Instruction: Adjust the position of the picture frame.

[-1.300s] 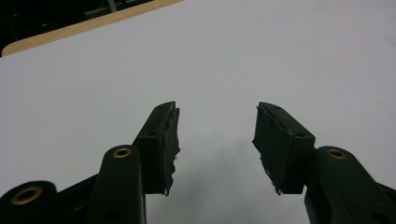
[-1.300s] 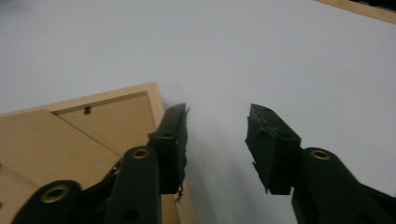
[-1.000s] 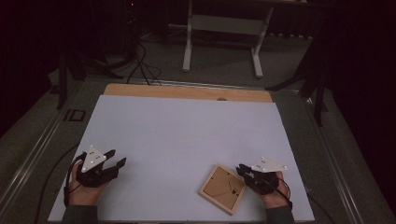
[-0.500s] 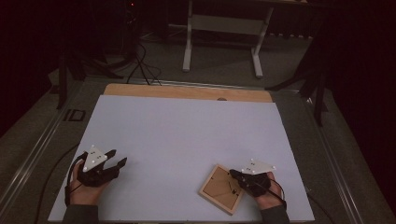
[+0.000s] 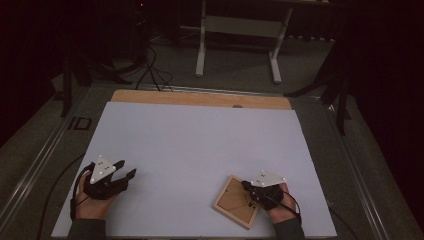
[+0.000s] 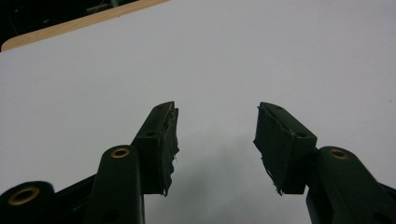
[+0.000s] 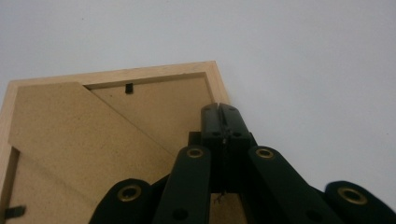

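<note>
Matt wooden picture frame (image 5: 236, 201), fibreboard back, on smooth white table (image 5: 200, 145).

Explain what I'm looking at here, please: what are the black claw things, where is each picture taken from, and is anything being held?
A person sits at a table covered by a pale sheet, with a hand-held two-jaw gripper in each hand. The high view looks down from above the person's side. The other two views come from cameras riding on the grippers, looking along their black jaws.

The left gripper rests at the near left; its own view shows the jaws apart with nothing between them. The right gripper sits over the edge of a wooden picture frame lying back-side up. In its own view the jaws are pressed together above the frame's edge, and they look to hold nothing.
</note>
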`<state>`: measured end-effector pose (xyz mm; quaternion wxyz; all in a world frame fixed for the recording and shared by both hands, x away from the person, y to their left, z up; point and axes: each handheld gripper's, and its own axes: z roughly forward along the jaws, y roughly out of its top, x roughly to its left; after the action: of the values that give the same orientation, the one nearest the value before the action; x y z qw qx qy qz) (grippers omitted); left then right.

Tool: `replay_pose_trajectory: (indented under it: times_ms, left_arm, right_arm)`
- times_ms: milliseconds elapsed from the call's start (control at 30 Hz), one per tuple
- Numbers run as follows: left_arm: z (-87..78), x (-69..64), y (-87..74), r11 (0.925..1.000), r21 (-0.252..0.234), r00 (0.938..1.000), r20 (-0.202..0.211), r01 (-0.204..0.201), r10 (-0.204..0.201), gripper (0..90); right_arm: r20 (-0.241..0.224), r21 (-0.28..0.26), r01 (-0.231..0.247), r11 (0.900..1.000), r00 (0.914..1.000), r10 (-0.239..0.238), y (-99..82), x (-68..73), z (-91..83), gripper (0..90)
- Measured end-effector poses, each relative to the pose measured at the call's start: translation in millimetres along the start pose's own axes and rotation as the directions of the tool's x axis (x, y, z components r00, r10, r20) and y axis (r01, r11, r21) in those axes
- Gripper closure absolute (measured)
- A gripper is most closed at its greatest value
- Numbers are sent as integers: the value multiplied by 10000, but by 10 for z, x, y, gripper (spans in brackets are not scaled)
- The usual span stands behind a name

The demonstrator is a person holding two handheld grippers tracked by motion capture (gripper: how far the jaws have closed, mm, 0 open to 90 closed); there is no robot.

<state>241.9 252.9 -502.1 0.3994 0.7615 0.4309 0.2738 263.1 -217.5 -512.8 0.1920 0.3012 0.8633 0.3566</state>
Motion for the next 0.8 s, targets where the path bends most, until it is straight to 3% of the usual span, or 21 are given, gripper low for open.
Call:
replay_pose_trajectory:
  times_ms: [800]
  left_arm:
    - [16, 3, -2, 10000, 32, 10000, -60, -54, 54, 481]
  right_arm:
    - [342, 73, 196, 9998, 9992, -198, 292, -26, 325, 899]
